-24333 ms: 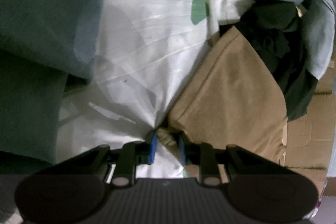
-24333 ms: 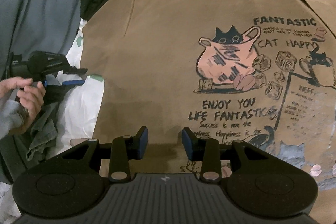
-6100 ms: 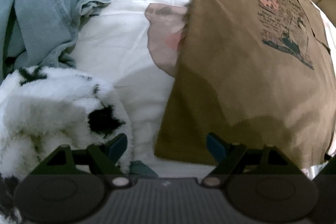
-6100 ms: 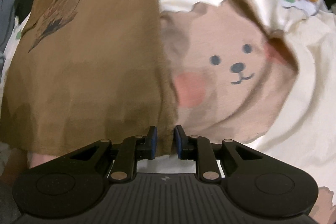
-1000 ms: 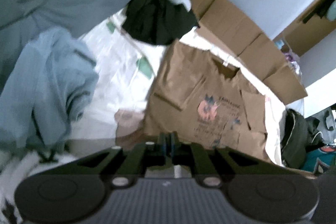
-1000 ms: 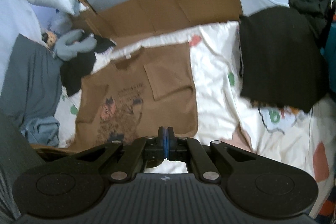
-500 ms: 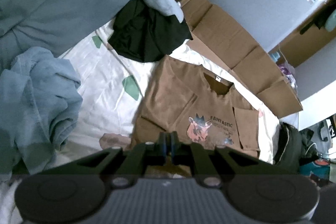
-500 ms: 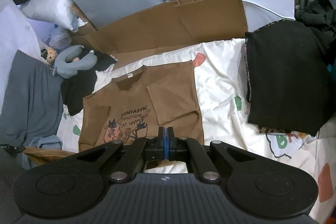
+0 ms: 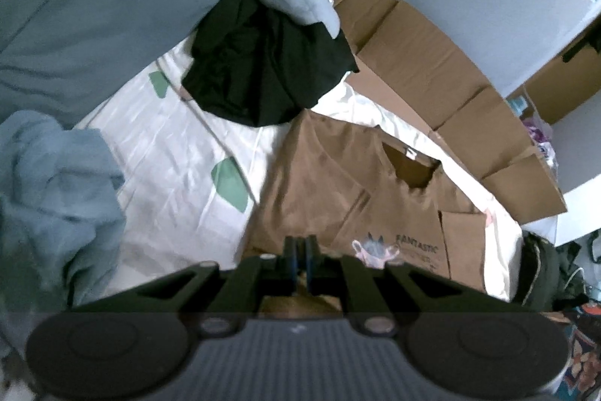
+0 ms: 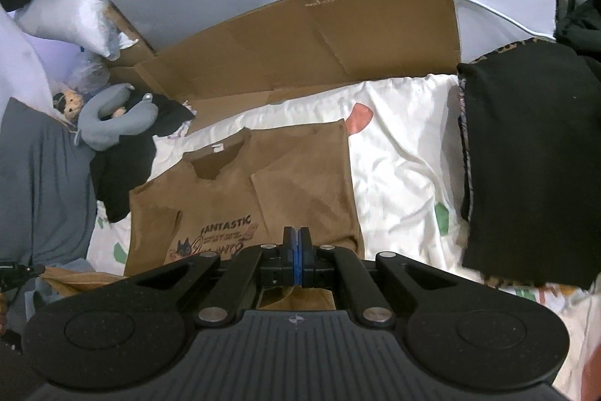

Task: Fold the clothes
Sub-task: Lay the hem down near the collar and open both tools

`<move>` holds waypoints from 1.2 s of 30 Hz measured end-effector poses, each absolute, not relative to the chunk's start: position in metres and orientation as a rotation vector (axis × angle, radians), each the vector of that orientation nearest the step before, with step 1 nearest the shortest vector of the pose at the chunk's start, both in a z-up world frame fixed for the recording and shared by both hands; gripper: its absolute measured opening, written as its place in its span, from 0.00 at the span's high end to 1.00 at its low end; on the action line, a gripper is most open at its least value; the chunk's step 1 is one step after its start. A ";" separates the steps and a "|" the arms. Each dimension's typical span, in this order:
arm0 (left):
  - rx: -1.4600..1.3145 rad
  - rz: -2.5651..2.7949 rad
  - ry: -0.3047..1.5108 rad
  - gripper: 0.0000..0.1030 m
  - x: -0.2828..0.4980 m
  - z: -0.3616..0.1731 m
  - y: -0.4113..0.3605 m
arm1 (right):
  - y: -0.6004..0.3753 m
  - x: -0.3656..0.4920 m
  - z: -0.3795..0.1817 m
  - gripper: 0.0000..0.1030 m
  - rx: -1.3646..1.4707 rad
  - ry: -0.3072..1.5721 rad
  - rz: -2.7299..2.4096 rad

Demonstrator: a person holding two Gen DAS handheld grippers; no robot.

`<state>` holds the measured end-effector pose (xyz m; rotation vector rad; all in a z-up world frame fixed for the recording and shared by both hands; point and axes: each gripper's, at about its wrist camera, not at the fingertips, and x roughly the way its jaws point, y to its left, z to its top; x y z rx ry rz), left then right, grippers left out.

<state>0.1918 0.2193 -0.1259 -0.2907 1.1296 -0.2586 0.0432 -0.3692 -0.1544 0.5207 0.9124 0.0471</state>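
Your left gripper (image 9: 299, 260) has its blue-padded jaws pressed nearly together, with only a thin dark slit between them. Brown cloth shows directly below the jaws, behind the linkage, so the gripper appears to be pinching the hem of the brown T-shirt (image 9: 338, 190). Your right gripper (image 10: 296, 260) has its jaws pressed fully together. A fold of the same brown cloth hangs just beneath them, consistent with a pinch on the hem at the other side.

The brown T-shirt (image 10: 300, 186) lies on the bed sheet (image 10: 398, 153) ahead of both grippers, collar toward the cardboard (image 10: 319, 40) at the far edge. Its lower part runs up toward the grippers and passes out of sight behind them.

The shirt is plain brown with a round neck and a small white label inside the collar. Both sleeves are folded inward over the chest. The word FANTASTIC is printed on the front above a cat drawing.

Note the following limits:
- The gripper bodies hide the lower half of the print and the whole hem.
- The actual contact between pads and cloth is not visible in either view.
- The left wrist view is blurred, so the small print is unreadable.

A black garment (image 9: 263, 70) lies beyond the shirt's shoulder. A folded black cloth (image 10: 526, 168) lies well apart on the sheet.
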 end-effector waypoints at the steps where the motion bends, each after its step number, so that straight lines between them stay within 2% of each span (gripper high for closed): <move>1: -0.283 -0.258 1.131 0.96 0.198 -0.130 0.216 | -0.370 0.050 -0.159 1.00 0.519 0.916 0.045; 24: -0.176 -0.213 1.207 0.96 0.330 -0.253 0.154 | -0.387 0.187 -0.286 1.00 0.488 1.021 0.000; 30: -0.167 -0.166 1.177 0.94 0.344 -0.268 0.149 | -0.394 0.200 -0.316 1.00 0.527 0.995 -0.026; 32: -0.169 -0.159 1.166 0.91 0.343 -0.265 0.151 | -0.396 0.197 -0.315 0.99 0.535 0.963 -0.036; 33: -0.165 -0.158 1.163 0.89 0.342 -0.263 0.151 | -0.397 0.195 -0.313 0.97 0.544 0.943 -0.033; 35: -0.137 -0.166 1.166 0.86 0.338 -0.259 0.151 | -0.399 0.188 -0.307 0.75 0.548 0.921 -0.035; 36: -0.123 -0.171 1.168 0.83 0.336 -0.258 0.151 | -0.400 0.184 -0.304 0.70 0.549 0.910 -0.036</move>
